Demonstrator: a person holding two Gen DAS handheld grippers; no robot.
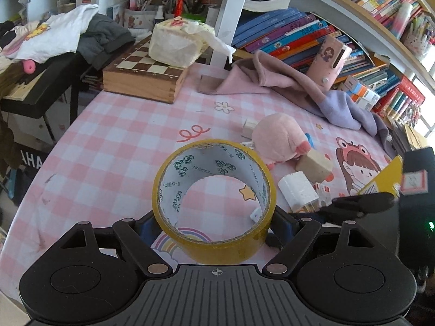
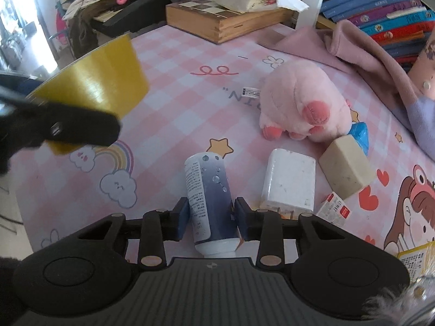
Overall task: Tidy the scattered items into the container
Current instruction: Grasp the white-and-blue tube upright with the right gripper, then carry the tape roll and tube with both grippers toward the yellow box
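My left gripper (image 1: 214,225) is shut on a yellow tape roll (image 1: 214,201) and holds it above the pink checked tablecloth (image 1: 122,141). The roll also shows at the left of the right wrist view (image 2: 92,87). My right gripper (image 2: 212,217) is shut on a blue and white tube (image 2: 209,198), held lengthwise between the fingers. A pink plush toy (image 2: 301,108), a white block (image 2: 289,179), a beige block (image 2: 345,171) and a small red and white packet (image 2: 334,207) lie on the table. The container is not clearly in view.
A wooden chessboard box (image 1: 144,78) with a bagged bundle (image 1: 176,40) on it stands at the back. A pink and lilac cloth (image 1: 293,81) lies against rows of books (image 1: 299,35). A yellow box edge (image 1: 386,176) is at the right.
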